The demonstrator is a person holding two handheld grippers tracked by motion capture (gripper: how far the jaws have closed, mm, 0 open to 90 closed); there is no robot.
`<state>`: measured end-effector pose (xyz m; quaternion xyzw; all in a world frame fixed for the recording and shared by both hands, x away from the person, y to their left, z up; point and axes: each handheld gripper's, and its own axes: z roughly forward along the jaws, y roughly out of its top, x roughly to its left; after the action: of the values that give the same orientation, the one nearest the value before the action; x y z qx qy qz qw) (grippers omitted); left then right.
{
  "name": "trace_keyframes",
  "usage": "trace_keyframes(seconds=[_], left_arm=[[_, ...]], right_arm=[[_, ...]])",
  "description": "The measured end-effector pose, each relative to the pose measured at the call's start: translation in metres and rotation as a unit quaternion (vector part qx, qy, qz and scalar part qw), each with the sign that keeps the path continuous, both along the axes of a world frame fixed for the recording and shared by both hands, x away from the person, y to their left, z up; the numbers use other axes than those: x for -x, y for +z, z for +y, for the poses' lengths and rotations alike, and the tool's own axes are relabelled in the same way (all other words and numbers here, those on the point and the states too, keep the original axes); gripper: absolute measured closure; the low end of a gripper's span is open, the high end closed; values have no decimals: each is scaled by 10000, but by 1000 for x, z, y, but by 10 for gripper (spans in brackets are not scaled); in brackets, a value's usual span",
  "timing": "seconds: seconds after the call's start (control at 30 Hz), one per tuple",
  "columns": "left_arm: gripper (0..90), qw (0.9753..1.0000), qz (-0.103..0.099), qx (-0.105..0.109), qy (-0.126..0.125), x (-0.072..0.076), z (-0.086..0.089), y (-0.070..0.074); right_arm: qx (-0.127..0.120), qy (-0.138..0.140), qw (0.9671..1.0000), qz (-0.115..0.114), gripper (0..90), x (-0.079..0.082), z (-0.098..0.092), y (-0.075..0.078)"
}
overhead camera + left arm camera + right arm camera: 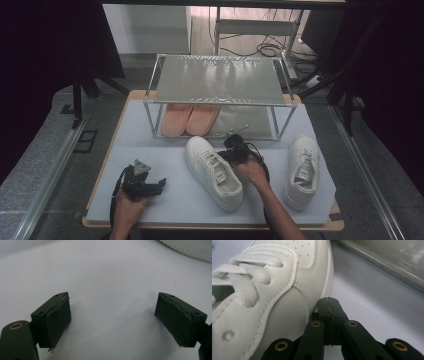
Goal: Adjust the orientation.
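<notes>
Pale grey bench [170, 200] fronts a metal shoe rack [217, 80]. Centre frame, white sneaker [214, 171] lies toe toward upper left; right tongs [329, 305], pressed together on nothing, touch its right flank. Left tongs [112, 317] gape wide at lower left, farther off.

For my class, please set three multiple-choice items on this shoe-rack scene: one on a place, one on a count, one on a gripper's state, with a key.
1. Where is the pink pair?
A. on the rack's top shelf
B. under the top shelf
C. beside the left gripper

2. How many white sneakers lie on the table?
A. one
B. two
C. three

3. The right gripper is:
A. shut, beside the middle sneaker
B. wide open
C. gripping a lace

Key: 1 B, it sits below the shelf; 2 B, the middle one and the right sneaker; 3 A, its jaws meet, holding nothing.
</notes>
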<state>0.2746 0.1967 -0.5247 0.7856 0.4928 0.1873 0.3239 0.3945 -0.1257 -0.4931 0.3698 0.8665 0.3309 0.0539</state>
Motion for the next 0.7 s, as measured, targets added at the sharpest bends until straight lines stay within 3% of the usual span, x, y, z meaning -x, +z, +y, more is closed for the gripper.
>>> trace_keyframes(seconds=[0.13,0.33,0.7], left_arm=[[134,10000,-12,20,15,0,0,0],[134,10000,-15,21,17,0,0,0],[134,10000,-7,-5,-1,0,0,0]], right_arm=[[36,172,9998,10,875,-2,6,0],[67,29,10000,-48,782,-5,-14,8],[-227,-28,9997,-38,588,16,-43,34]])
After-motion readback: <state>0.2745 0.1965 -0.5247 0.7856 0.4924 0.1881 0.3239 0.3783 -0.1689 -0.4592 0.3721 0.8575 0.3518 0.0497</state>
